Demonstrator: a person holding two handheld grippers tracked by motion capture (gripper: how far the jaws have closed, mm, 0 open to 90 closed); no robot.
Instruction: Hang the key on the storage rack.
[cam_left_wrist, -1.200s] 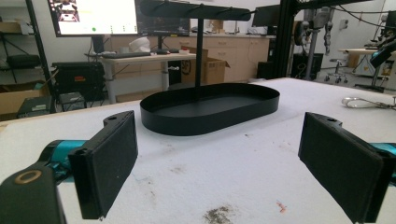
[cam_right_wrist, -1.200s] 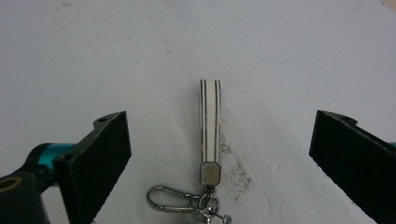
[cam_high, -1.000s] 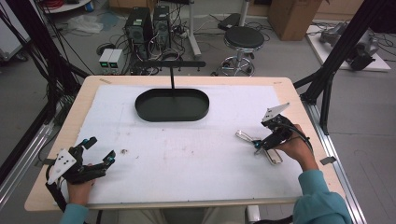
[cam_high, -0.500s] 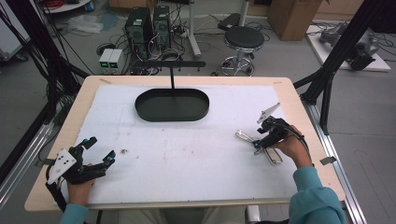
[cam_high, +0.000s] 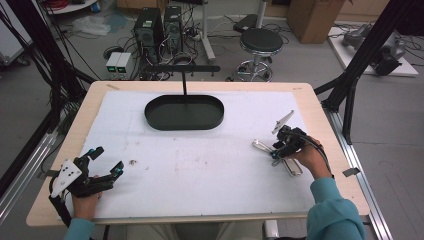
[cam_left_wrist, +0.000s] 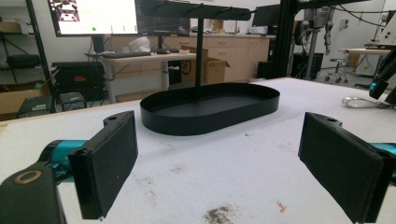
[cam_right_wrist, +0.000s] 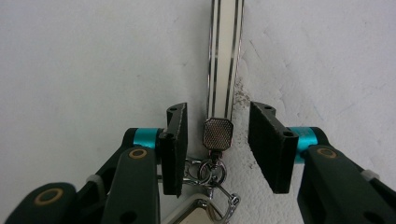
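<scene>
A keychain lies on the white mat at the right: a pale strap (cam_right_wrist: 225, 56) with silver edges, a small metal clasp (cam_right_wrist: 217, 133) and key rings (cam_right_wrist: 205, 170). My right gripper (cam_right_wrist: 217, 142) is open and points down at it. Its jaws stand on either side of the clasp without touching it. From above, the right gripper (cam_high: 283, 145) sits over the keychain (cam_high: 260, 146). My left gripper (cam_high: 106, 160) rests open near the front left corner, its jaws wide apart with nothing between them (cam_left_wrist: 229, 163).
A black oval tray (cam_high: 184, 113) with a T-shaped stand (cam_high: 184, 70) sits at the back middle of the table, and shows ahead in the left gripper view (cam_left_wrist: 210, 109). A small speck of debris (cam_high: 133, 162) lies near the left gripper. The wooden table edge (cam_high: 320, 107) borders the mat.
The right gripper has shifted slightly left and lowered over the keychain. The left gripper has stayed put.
</scene>
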